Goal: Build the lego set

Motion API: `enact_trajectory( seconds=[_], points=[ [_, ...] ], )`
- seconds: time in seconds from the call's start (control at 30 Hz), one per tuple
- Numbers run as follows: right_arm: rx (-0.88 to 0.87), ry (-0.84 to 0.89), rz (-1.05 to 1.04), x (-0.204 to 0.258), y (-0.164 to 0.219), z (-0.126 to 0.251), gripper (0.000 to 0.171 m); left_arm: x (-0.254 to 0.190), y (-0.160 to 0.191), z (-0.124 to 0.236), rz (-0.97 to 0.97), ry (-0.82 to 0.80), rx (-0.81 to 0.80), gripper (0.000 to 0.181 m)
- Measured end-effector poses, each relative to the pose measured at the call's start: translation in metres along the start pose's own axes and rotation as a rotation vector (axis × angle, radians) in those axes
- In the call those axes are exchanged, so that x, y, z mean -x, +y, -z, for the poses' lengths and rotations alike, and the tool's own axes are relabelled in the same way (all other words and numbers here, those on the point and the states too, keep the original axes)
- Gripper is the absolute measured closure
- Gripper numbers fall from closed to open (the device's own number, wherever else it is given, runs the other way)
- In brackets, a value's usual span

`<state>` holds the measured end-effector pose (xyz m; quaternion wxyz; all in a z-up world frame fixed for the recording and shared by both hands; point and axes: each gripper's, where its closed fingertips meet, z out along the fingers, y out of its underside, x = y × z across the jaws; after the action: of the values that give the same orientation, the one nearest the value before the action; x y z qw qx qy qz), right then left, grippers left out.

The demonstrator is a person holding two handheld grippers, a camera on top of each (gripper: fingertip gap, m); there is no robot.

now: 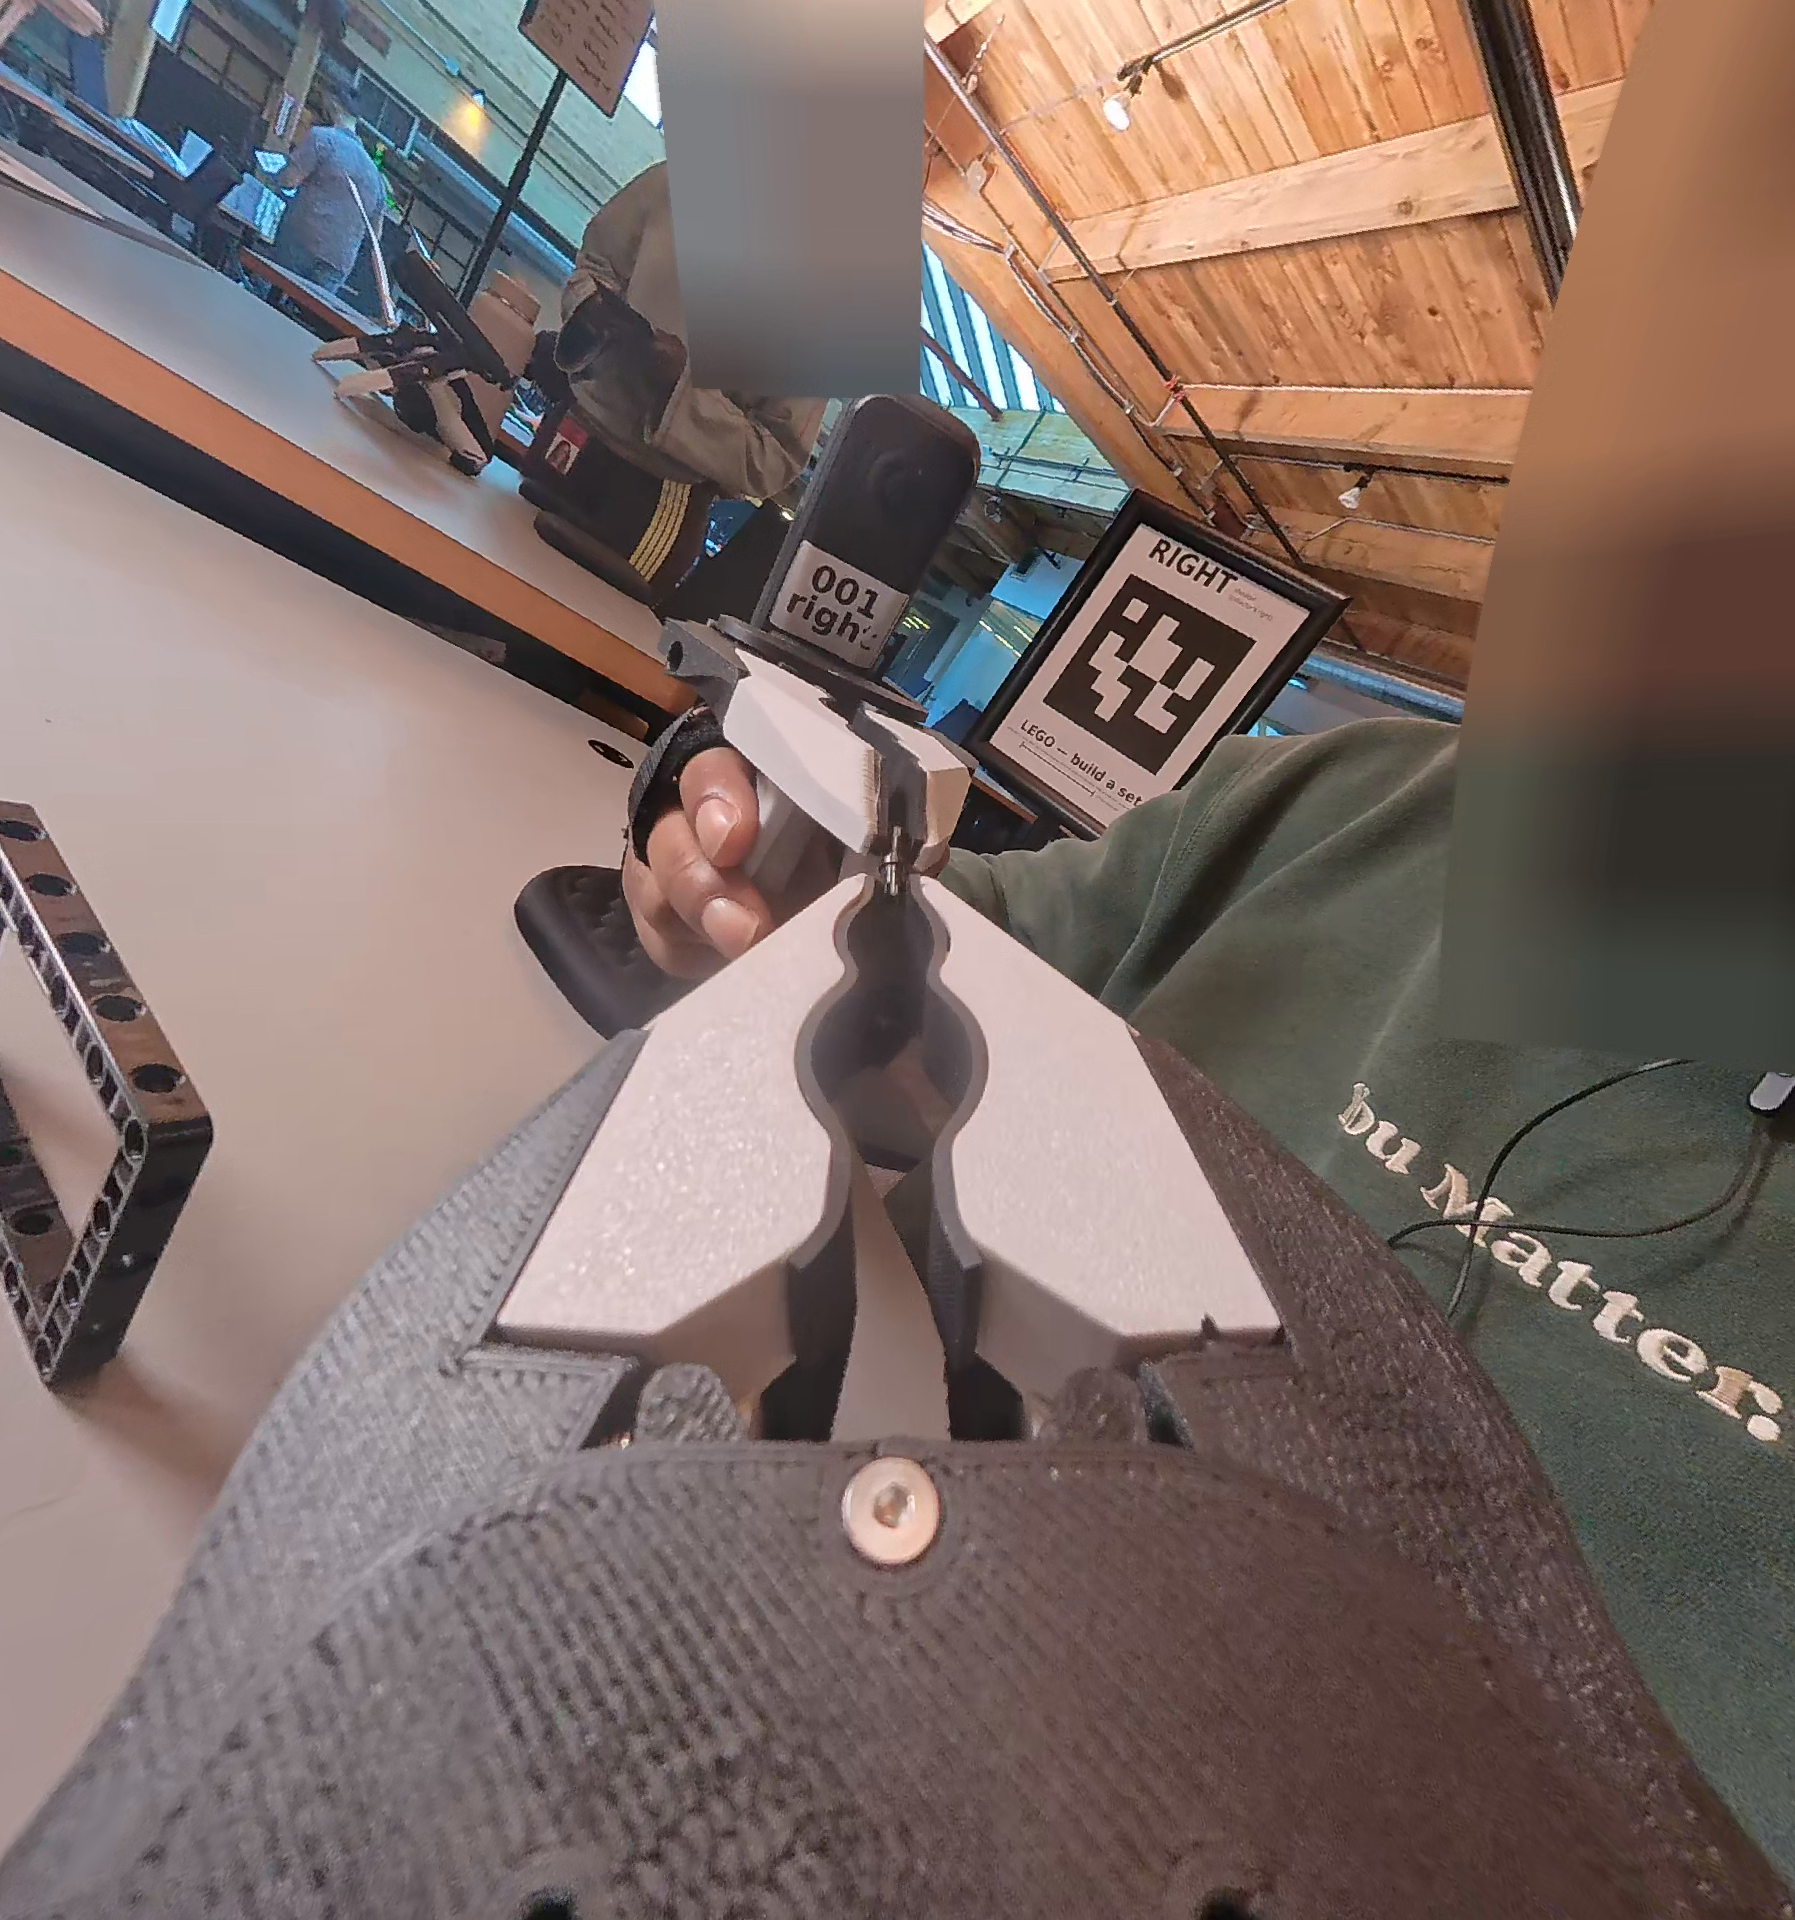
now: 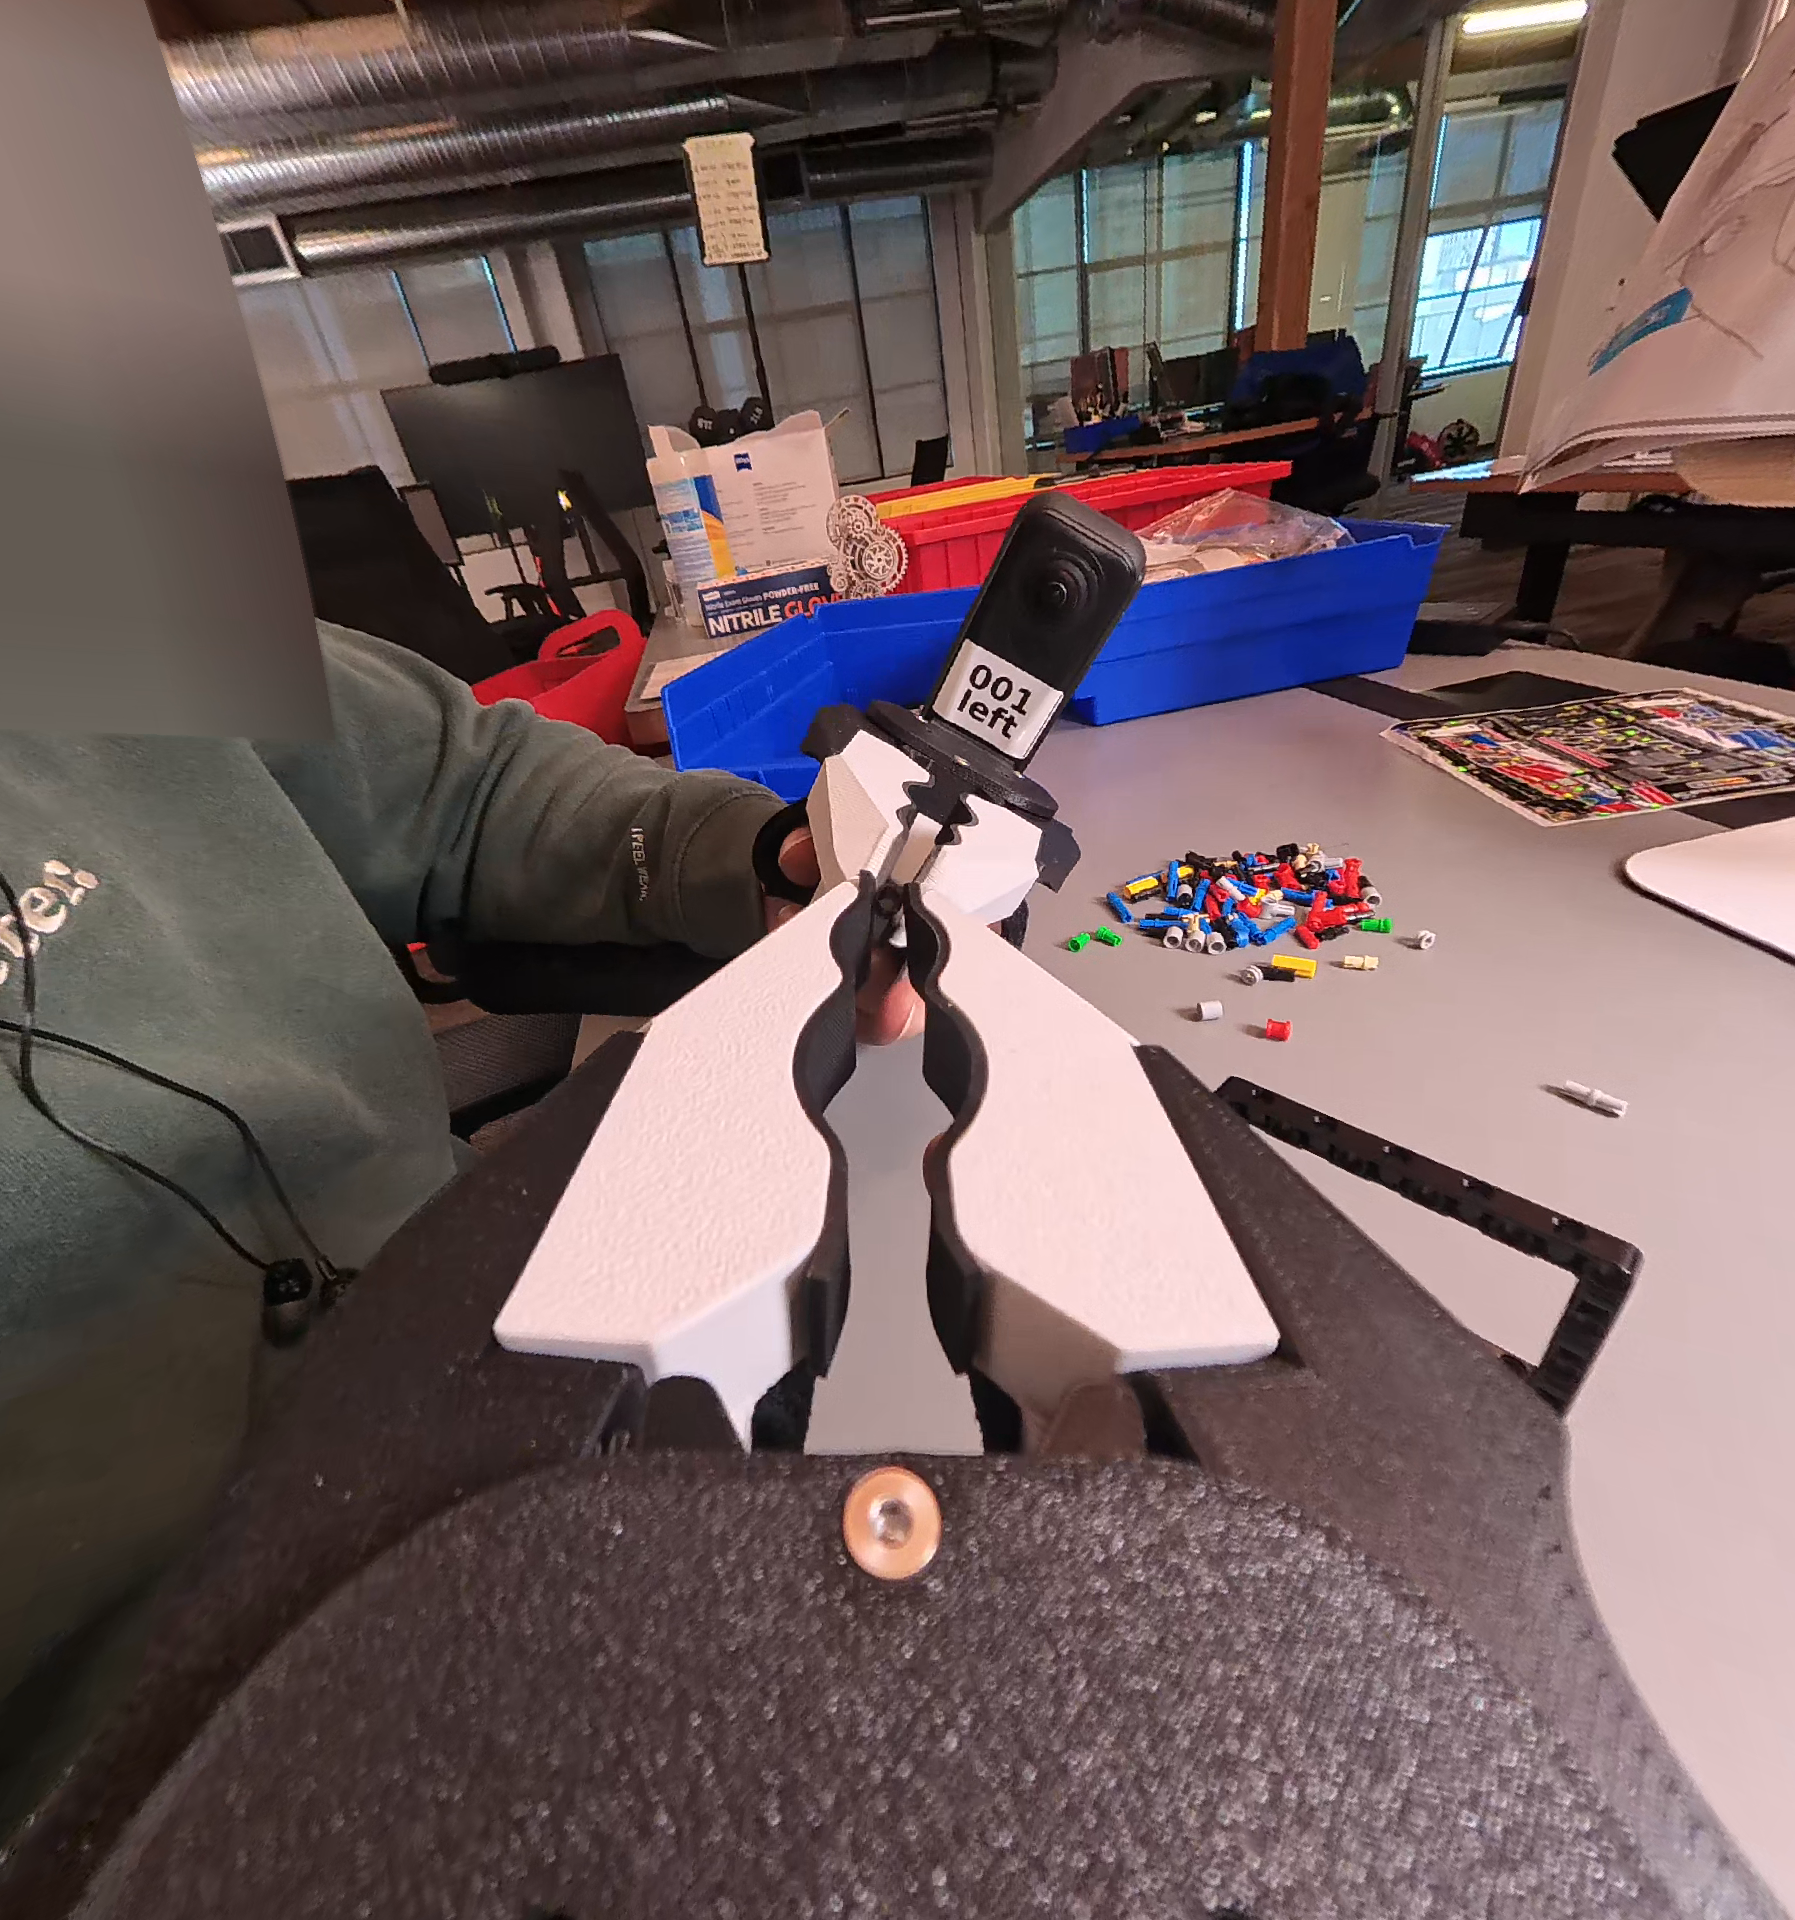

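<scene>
Both grippers are held up in front of a person's green sweatshirt and meet tip to tip. In the left wrist view, my right gripper (image 1: 893, 831) is shut on a small black pin (image 1: 891, 860) that points at my left gripper (image 1: 888, 891). The left jaws are closed around the pin's other end, with a dark piece between them whose shape I cannot tell. In the right wrist view, my right gripper (image 2: 882, 906) pinches the black pin (image 2: 885, 920) against the left gripper (image 2: 901, 883). A black rectangular Lego frame (image 1: 41, 1091) lies on the table; it also shows in the right wrist view (image 2: 1444, 1195).
A pile of small coloured Lego pins (image 2: 1246, 904) lies on the grey table (image 2: 1495, 1039), with stray pieces around it and a white pin (image 2: 1589, 1098). An instruction sheet (image 2: 1631, 753), a white pad (image 2: 1766, 894), a blue bin (image 2: 1236, 644) and a red bin (image 2: 1080, 520) sit behind. Left and right tips are no more than a few centimetres apart.
</scene>
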<state>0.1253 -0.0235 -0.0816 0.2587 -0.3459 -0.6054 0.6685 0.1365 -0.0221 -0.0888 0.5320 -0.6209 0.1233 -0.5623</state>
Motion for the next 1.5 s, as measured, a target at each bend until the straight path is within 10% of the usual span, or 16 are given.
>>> enact_trajectory(
  seconds=[0.33,0.77,1.5],
  points=[
    [0.03,0.031,-0.092,-0.018,0.001,0.006,0.169,0.014,-0.006,0.015,-0.168,-0.164,0.097,0.153],
    [0.539,0.293,-0.038,-0.097,0.09,0.002,0.17,0.104,0.013,0.048,-0.376,-0.697,0.364,0.156],
    [0.777,0.278,0.047,-0.108,0.112,-0.014,0.169,0.117,0.013,0.049,-0.378,-0.713,0.412,0.174]
  ],
)
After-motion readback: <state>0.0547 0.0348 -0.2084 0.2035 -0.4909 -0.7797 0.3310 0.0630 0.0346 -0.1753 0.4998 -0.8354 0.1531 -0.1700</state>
